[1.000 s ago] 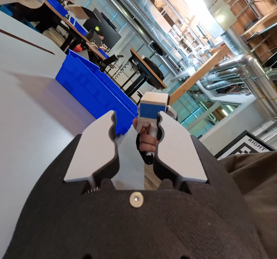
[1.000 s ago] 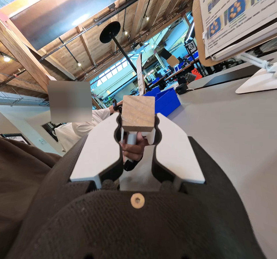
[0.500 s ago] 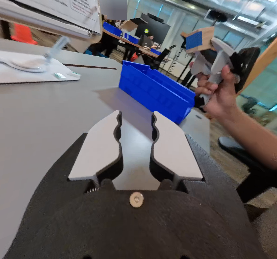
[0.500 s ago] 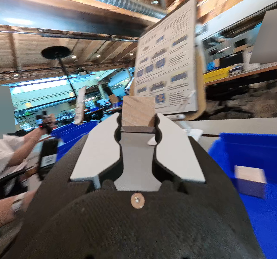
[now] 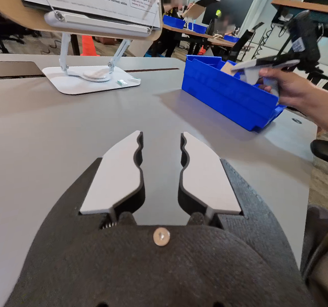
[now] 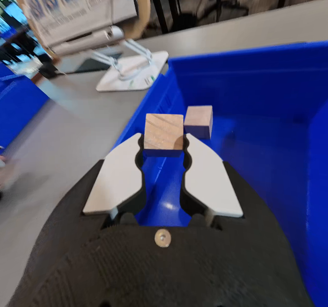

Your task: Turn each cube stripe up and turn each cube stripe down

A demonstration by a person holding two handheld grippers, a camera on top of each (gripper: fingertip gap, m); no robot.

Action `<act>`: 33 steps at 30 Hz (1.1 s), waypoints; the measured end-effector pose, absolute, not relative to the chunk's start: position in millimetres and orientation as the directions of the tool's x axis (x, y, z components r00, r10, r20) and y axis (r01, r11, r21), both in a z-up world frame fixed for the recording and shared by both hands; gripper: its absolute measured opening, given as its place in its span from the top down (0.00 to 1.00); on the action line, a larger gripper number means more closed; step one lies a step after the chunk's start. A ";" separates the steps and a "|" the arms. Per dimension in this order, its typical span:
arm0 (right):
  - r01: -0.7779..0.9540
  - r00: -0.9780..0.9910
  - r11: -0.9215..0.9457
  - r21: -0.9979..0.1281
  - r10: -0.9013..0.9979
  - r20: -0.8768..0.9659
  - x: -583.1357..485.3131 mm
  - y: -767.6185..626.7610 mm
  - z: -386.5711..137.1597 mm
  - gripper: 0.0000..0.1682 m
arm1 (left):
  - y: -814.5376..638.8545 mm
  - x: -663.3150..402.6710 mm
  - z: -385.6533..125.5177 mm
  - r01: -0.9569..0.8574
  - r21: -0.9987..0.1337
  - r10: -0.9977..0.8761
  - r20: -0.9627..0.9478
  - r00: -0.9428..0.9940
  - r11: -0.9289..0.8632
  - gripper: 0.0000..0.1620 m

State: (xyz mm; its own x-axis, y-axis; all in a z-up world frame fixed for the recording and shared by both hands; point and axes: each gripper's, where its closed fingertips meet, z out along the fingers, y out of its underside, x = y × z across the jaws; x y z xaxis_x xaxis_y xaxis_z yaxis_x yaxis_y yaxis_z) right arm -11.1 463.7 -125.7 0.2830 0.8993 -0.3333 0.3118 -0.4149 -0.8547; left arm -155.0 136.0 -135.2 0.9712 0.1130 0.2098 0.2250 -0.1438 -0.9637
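Only rightward, second cube (image 6: pixel 198 121) inside bin (image 6: pixel 266 85)

Open-plan workshop or lab: rows of wood-topped desks (image 5: pixel 204 35), blue bins (image 5: pixel 173 21), a large dark monitor (image 5: pixel 229 8), an orange cone (image 5: pixel 88 45), seated people behind.

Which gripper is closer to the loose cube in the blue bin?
Right. The right gripper is over the bin, beside the loose cube; the left gripper hovers over bare table.
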 end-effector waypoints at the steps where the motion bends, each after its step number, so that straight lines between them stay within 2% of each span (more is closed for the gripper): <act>1: 0.358 0.304 -0.417 -0.835 0.898 -0.318 -12.4 464.5 -135.3 0.74 | 133.3 -156.3 -135.6 0.241 -0.960 0.116 0.225 0.967 -0.142 0.75; 6: 0.518 0.336 -0.390 -0.762 0.911 -0.238 -17.7 461.6 -170.2 0.74 | 121.9 -165.2 -133.7 0.277 -0.954 0.145 0.260 0.955 -0.116 0.75; 14: 0.605 0.361 -0.338 -0.721 0.923 -0.131 -14.2 463.7 -190.6 0.74 | 112.8 -177.8 -126.8 0.377 -0.925 0.153 0.366 0.918 -0.048 0.75; 22: 0.620 0.357 -0.279 -0.733 0.932 -0.052 -11.9 466.5 -191.9 0.74 | 117.1 -177.9 -128.3 0.435 -0.899 0.129 0.427 0.895 -0.044 0.75; 29: 0.604 0.368 -0.288 -0.744 0.928 -0.060 -10.6 468.6 -190.6 0.74 | 118.7 -174.9 -129.5 0.420 -0.905 0.124 0.411 0.903 -0.059 0.75; 33: 0.572 0.390 -0.292 -0.767 0.919 -0.059 -9.0 472.7 -179.4 0.65 | 119.3 -173.6 -130.0 0.405 -0.912 0.124 0.395 0.910 -0.068 0.75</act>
State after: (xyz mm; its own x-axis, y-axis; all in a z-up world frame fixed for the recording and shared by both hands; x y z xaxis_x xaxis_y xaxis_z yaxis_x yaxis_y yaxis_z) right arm -9.0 472.7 -179.4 0.3900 0.9190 -0.0586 0.5720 -0.2916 -0.7667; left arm -173.6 119.3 -130.0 0.9102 0.1243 0.3952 0.4051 -0.0683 -0.9117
